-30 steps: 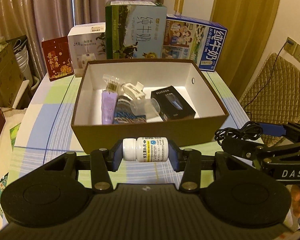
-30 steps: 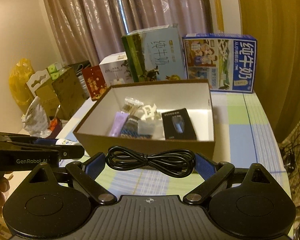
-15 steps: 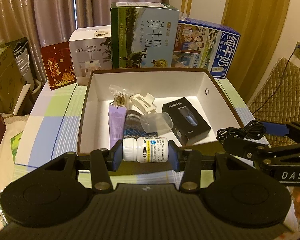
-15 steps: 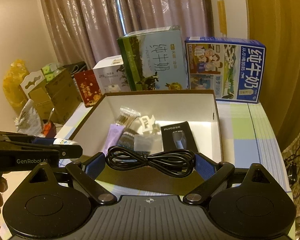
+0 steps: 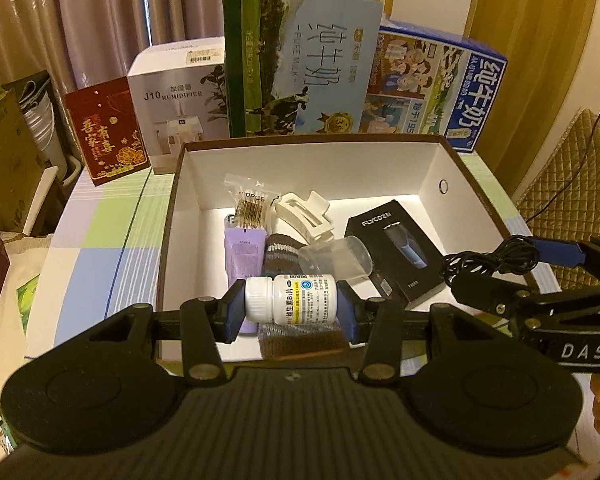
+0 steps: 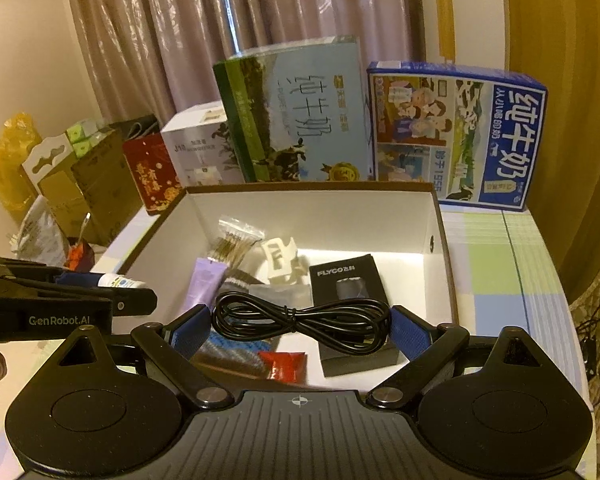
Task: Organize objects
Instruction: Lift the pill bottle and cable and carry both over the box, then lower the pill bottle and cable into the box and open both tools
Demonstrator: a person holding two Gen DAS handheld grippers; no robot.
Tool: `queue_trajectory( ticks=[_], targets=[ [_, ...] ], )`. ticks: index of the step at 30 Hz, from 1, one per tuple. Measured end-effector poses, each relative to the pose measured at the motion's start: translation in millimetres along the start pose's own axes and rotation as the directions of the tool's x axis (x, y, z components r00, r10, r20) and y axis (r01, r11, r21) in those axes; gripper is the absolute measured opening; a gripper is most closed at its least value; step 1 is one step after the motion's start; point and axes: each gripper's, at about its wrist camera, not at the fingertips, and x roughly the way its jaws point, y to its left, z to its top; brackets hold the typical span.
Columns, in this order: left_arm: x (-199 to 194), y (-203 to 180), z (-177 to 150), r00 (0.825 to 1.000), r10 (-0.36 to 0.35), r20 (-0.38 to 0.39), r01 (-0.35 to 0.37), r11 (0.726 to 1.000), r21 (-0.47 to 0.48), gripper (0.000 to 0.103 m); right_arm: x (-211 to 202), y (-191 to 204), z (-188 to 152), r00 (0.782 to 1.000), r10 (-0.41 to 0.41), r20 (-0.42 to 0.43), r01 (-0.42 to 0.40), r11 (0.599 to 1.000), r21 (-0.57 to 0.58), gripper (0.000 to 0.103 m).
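My left gripper (image 5: 290, 310) is shut on a white pill bottle (image 5: 290, 299), held sideways above the near end of the brown, white-lined box (image 5: 320, 164). My right gripper (image 6: 300, 330) is shut on a coiled black cable (image 6: 300, 320), also over the box's (image 6: 312, 208) near edge. Inside the box lie a black FLYCO carton (image 5: 400, 250), a purple tube (image 5: 246, 250), a bag of cotton swabs (image 5: 250, 206), a white hair claw (image 5: 304, 216), a clear cup (image 5: 336, 258) and a striped sock (image 5: 280, 254). Each gripper shows in the other's view, the right gripper (image 5: 540, 276) and the left gripper (image 6: 80, 296).
Behind the box stand two milk cartons (image 5: 300, 68) (image 5: 432, 84), a white humidifier box (image 5: 176, 100) and a red box (image 5: 106, 130). The checked tablecloth (image 5: 100, 240) shows on both sides. A quilted chair (image 5: 572, 176) stands to the right, and cartons and bags (image 6: 60, 176) to the left.
Both grippers moved forward and up over the box with their loads; the box interior now lies directly beneath them instead of behind its front wall.
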Motion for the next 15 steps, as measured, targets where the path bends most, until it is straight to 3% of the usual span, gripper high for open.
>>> queue_trajectory(
  ticks=[15],
  targets=[
    [59.6,6.9,6.3,0.995,-0.015,-0.098,0.017,1.000,0.025,0.042,50.8,-9.8,-3.0,0.996,-0.018,-0.090,0.020,1.000,0.022,0.092]
  ],
)
